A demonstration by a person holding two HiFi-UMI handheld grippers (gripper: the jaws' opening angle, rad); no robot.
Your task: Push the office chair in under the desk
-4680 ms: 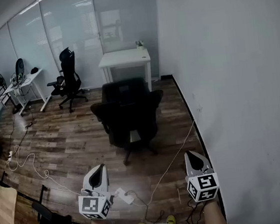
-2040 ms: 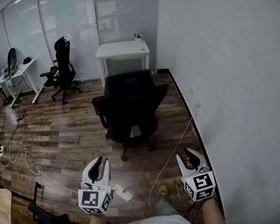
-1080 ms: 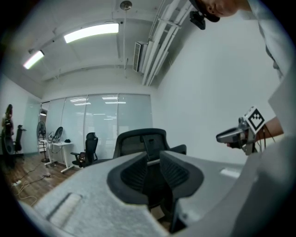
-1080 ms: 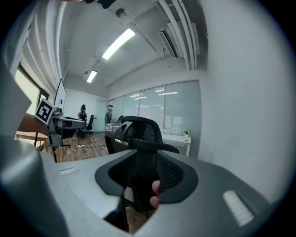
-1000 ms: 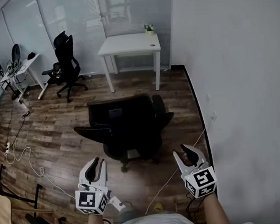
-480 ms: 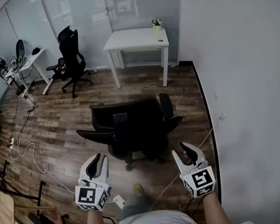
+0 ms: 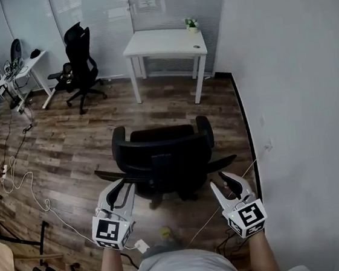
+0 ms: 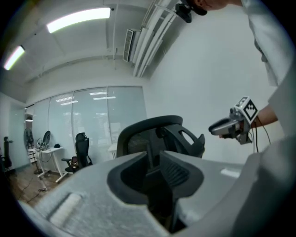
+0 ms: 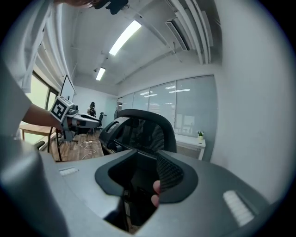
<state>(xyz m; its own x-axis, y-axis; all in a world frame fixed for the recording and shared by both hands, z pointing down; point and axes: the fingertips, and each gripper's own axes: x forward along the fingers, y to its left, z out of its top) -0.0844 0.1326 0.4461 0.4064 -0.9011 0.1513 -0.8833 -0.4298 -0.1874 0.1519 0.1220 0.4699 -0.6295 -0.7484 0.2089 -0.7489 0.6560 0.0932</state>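
A black office chair (image 7: 164, 156) stands on the wood floor with its backrest toward me. A white desk (image 7: 165, 43) stands beyond it against the glass wall, with open floor between the two. My left gripper (image 7: 118, 188) hovers just behind the backrest's left side, jaws slightly apart and empty. My right gripper (image 7: 225, 179) hangs off the chair's right armrest, open and empty. In the left gripper view the chair's back (image 8: 152, 132) rises past the left gripper (image 8: 155, 159). In the right gripper view the mesh back (image 9: 143, 127) shows beyond the right gripper (image 9: 145, 162).
The white wall (image 7: 298, 87) runs close along the right. A second black chair (image 7: 78, 57) and another desk (image 7: 19, 67) stand at the far left. Cables (image 7: 23, 185) and a white power strip (image 7: 141, 246) lie on the floor. A small plant (image 7: 191, 23) sits on the white desk.
I have come nearer to the chair, which now shows its back squarely to me. Both grippers have closed in on the backrest, still empty.
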